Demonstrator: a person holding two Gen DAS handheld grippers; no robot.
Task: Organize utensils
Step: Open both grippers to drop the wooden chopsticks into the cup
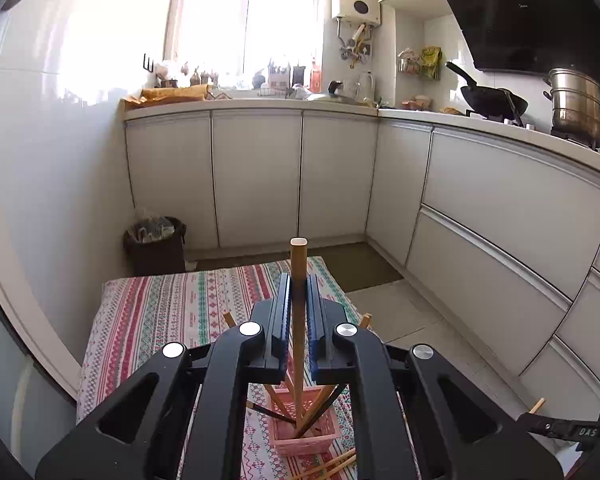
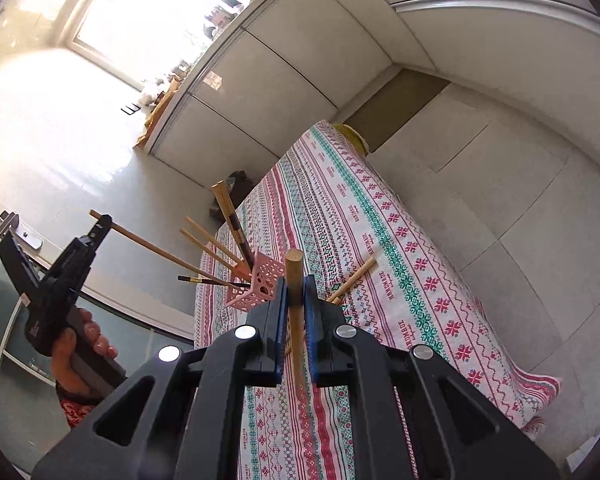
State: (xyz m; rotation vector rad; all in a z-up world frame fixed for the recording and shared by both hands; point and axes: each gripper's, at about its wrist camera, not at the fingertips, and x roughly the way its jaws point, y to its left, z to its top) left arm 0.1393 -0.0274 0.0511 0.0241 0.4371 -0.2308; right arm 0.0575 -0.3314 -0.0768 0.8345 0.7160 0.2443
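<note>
Now your left claw (image 1: pixel 299 292) pinches a light, stiff, slippery chopstick (image 1: pixel 299 264) near its top above the pink basket (image 1: pixel 304 438) below it, while your right claw (image 2: pixel 296 292) grips another chopstick (image 2: pixel 294 276).

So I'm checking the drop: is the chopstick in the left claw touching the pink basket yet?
Touching. The left wrist view shows the chopstick, clamped in the left claw, running down into the pink basket among the others.
</note>
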